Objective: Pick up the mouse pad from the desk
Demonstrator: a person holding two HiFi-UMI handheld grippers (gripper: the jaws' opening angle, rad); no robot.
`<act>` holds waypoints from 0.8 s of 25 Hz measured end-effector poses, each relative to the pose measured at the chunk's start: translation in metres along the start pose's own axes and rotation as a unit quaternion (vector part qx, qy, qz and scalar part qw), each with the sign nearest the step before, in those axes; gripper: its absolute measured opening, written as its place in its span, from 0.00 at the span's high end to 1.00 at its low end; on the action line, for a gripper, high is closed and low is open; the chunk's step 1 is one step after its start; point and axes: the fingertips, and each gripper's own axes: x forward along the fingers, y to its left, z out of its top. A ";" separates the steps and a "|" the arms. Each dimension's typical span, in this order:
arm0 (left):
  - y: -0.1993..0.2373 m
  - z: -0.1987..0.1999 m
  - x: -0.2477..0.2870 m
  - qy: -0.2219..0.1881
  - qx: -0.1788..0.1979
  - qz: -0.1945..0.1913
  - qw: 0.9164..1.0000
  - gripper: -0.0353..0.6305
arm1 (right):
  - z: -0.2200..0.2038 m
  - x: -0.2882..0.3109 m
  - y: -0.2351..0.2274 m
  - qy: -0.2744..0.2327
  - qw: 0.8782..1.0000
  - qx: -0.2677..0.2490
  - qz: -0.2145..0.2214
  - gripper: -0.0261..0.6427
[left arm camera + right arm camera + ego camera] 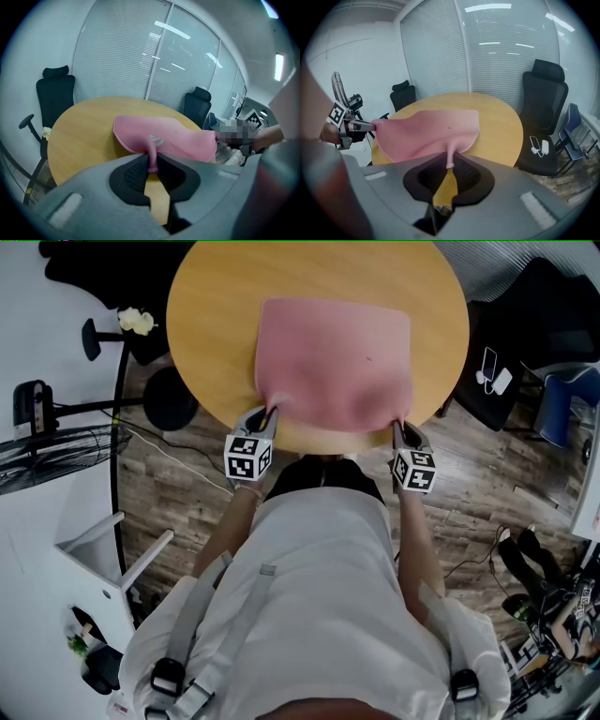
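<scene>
Mouse pad (333, 362), pink and limp, lies over the round wooden desk (211, 324). Its near edge is drawn up off the wood, while its far part looks to rest on the top. The left gripper (265, 416) is clenched on the near left corner and the right gripper (403, 427) on the near right corner. In each gripper view a thin pinched fold of pink runs down between the pads. Between the two grips the pad sags.

The step in hand looks like the lift itself, with the grasp made and the pad only partly clear. The next move calls for both grippers to rise together, level and evenly spaced, so the far edge peels off without the narrow pinches slipping.
</scene>
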 end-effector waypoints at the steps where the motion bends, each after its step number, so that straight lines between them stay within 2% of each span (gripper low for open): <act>1: -0.001 0.004 0.000 -0.004 0.001 0.000 1.000 0.89 | 0.004 -0.001 0.000 -0.004 1.000 -0.001 0.000 0.90; 20: -0.015 0.078 -0.024 -0.075 0.012 -0.001 0.997 0.89 | 0.067 -0.028 0.001 -0.072 0.997 -0.016 0.000 0.90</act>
